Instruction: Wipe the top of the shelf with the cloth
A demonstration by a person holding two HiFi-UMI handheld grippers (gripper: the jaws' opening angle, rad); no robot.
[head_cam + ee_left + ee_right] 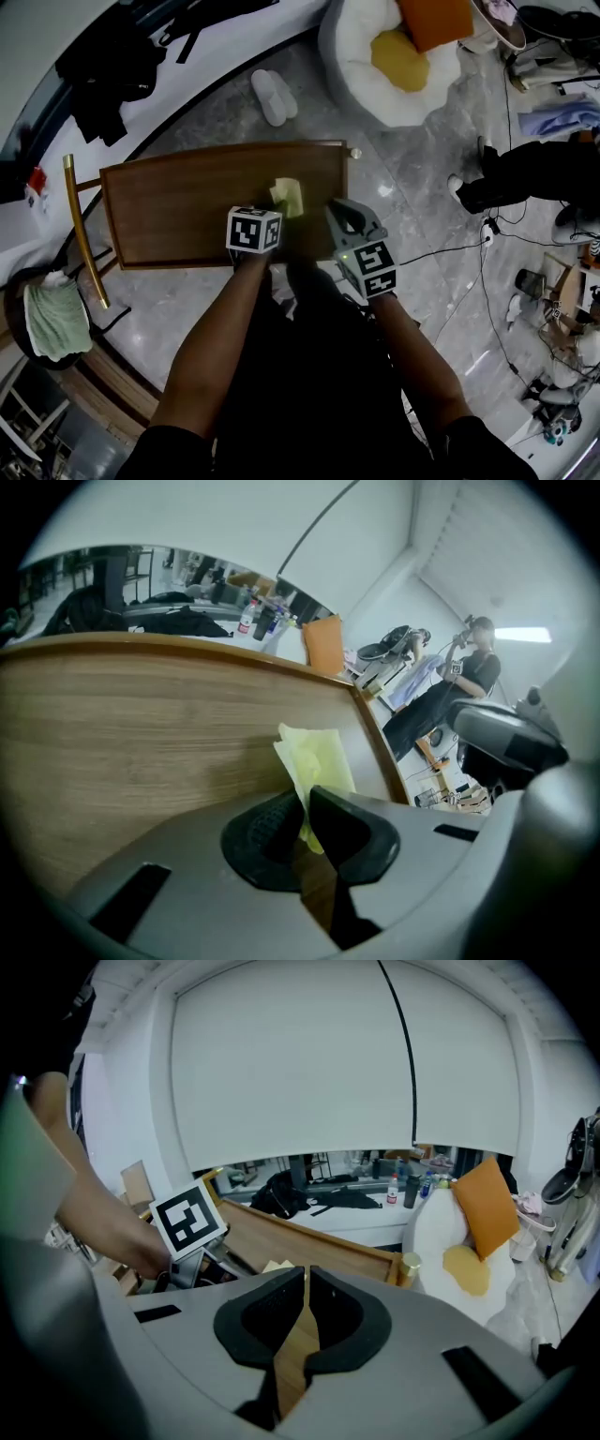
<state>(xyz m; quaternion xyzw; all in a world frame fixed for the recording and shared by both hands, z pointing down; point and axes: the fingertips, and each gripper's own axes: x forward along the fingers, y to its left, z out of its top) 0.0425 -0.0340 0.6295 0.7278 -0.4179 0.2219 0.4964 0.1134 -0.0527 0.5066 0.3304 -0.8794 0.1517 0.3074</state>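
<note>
**Yellow cloth held over the shelf top**

We hold the left gripper [305,810] with its jaws clamped on the yellow cloth [317,757]. The cloth is over the wooden shelf top [178,206], toward its right end. Our right gripper [306,1279] hovers just beside, at the shelf's right edge, with its jaws together and nothing between them.

This looks like a home-style room used as a recording studio: a grey marble floor [422,187], a round white soft armchair [356,37] with an orange cushion [436,21], white slippers [274,96], and black cables [441,251] lying across the floor.
</note>
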